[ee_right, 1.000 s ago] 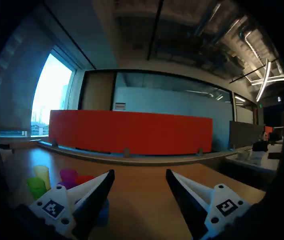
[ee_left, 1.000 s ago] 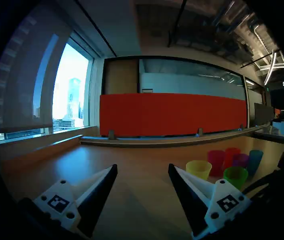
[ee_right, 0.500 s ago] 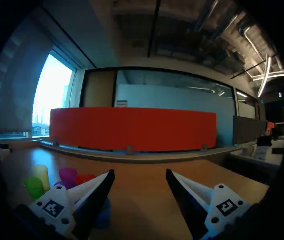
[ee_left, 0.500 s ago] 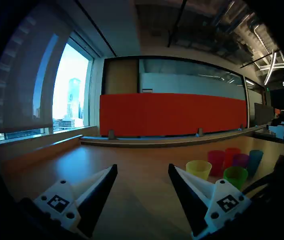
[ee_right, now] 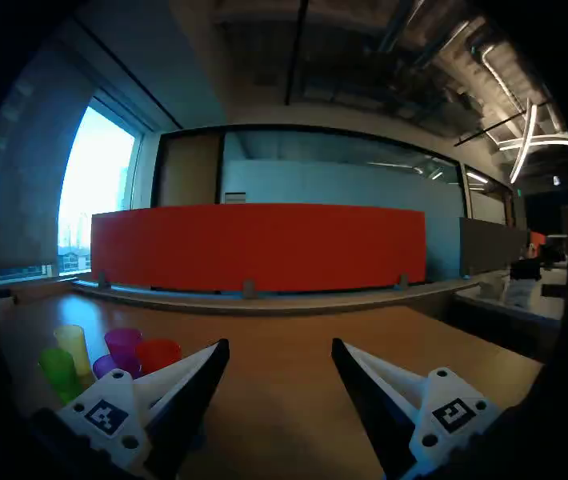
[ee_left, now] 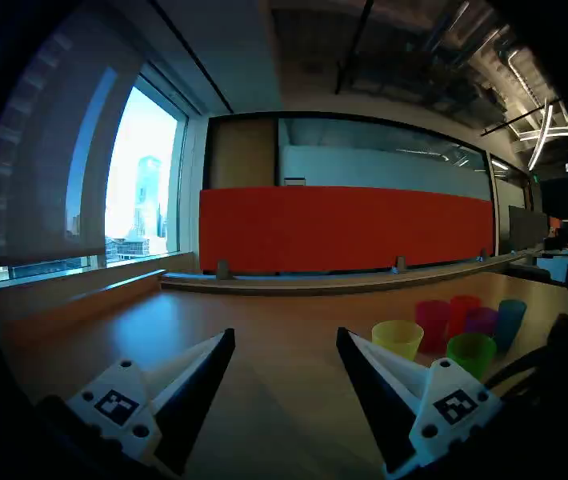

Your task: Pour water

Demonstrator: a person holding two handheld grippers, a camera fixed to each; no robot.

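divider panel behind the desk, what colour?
Orange-red; the divider panel shows best in the left gripper view.

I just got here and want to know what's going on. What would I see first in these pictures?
The big red panel across the back of the table jumps out first, with the bright window to its left. Then the coloured cups, bunched on the table at the right in the left gripper view. The left gripper and right gripper are open, holding nothing.
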